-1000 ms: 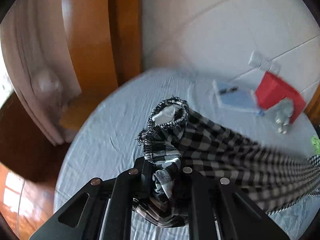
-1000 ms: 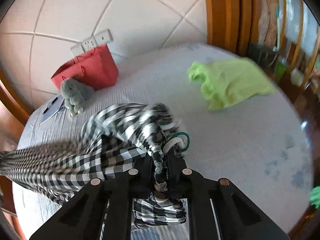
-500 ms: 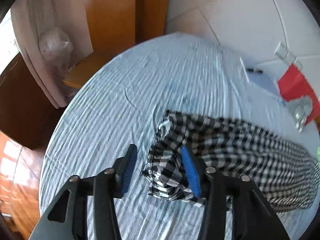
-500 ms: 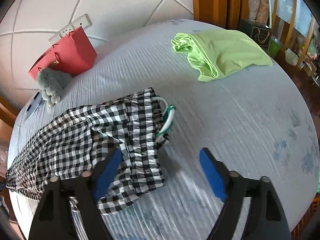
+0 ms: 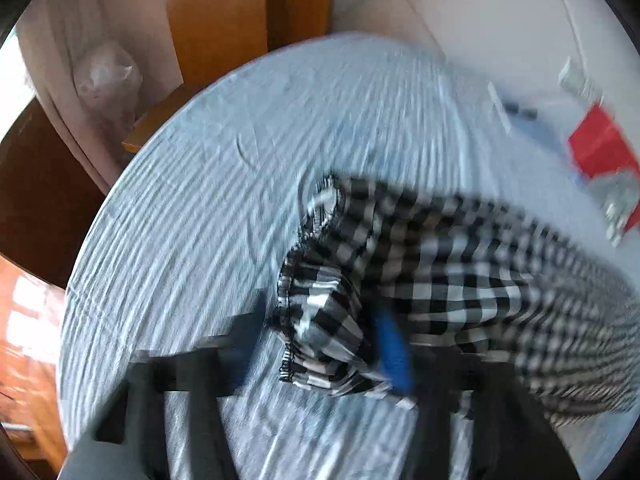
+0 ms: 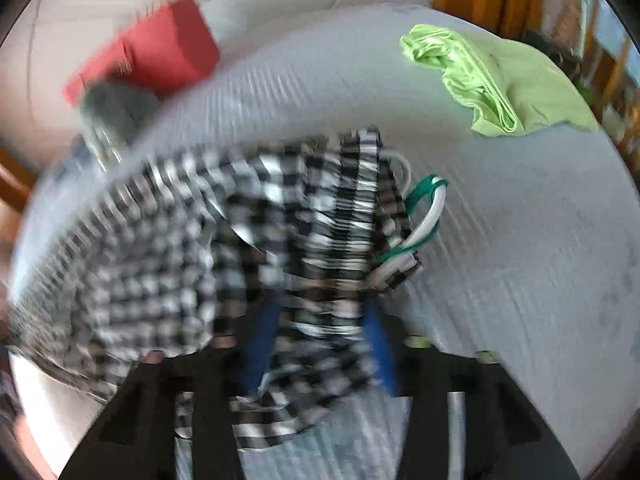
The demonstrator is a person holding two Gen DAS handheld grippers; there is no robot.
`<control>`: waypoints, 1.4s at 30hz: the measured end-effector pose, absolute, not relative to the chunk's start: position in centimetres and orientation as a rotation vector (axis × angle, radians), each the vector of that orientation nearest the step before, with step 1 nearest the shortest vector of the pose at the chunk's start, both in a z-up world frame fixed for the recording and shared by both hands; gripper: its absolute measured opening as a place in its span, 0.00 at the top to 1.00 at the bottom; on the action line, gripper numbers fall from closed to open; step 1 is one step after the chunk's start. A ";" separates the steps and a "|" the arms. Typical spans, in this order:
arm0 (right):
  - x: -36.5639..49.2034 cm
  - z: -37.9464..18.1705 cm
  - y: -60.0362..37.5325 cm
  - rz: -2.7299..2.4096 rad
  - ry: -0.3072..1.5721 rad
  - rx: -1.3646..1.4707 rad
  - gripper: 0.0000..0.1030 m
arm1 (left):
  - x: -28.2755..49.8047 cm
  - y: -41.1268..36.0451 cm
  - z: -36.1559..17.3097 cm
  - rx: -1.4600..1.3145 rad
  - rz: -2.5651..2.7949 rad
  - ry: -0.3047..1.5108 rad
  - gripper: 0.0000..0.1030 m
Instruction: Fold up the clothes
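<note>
Both claws straddle checkered shorts point(image 6: 280, 240) on bed point(image 5: 200, 220): left gripper point(image 5: 320, 344), right gripper point(image 6: 320, 344) (blurred, cannot tell if clamped). Risk: shallow bite, waistband slips.

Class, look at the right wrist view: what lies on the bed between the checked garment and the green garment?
Nothing: between the checked garment and the green garment only bare bed sheet shows.
</note>
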State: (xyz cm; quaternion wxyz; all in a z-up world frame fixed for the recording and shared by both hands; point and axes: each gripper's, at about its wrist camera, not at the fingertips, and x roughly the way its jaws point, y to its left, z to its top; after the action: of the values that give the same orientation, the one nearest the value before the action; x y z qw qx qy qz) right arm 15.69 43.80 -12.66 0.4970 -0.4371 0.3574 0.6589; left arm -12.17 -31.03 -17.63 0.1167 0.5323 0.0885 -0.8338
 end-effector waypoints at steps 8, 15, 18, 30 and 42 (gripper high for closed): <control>19.1 -10.7 44.5 1.525 0.825 -0.918 0.46 | -11.3 -31.9 -16.7 1.508 -2.434 0.298 0.62; 21.3 -11.2 42.8 1.573 0.993 -0.754 0.14 | -8.8 -32.6 -15.3 1.400 -2.477 0.445 0.26; 21.4 -13.2 42.7 1.565 1.062 -0.732 0.14 | -8.7 -32.7 -16.6 1.415 -2.429 0.513 0.26; 17.6 -13.8 43.8 1.646 1.016 -0.745 0.51 | -10.7 -30.2 -18.3 1.448 -2.459 0.576 0.26; 16.5 -13.7 44.2 1.611 0.948 -0.884 0.59 | -11.4 -30.1 -18.3 1.420 -2.455 0.560 0.62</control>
State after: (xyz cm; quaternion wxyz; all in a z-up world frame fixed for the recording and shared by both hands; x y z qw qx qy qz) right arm 16.47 44.22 -13.69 0.5118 -0.3672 0.3939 0.6694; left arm -11.45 -30.13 -18.30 0.1251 0.4872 0.1922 -0.8426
